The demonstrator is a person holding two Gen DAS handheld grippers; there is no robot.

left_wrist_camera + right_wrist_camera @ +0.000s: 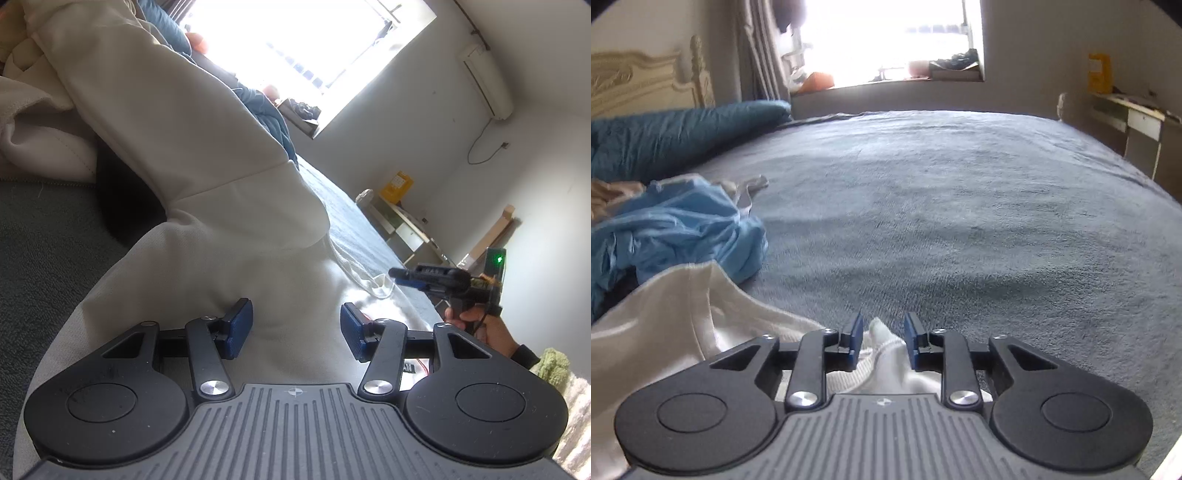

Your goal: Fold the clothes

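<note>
My left tongs (296, 328) hover released over the cream hoodie (207, 155); my right tongs (882, 341), parted, straddle its edge on the bed (960, 192).

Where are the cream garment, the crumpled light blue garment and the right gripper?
cream garment (221, 147): left wrist view, broad panel.
light blue garment (683, 221): right wrist view, middle of heap.
right gripper (882, 339): right wrist view, between fingertips.
</note>
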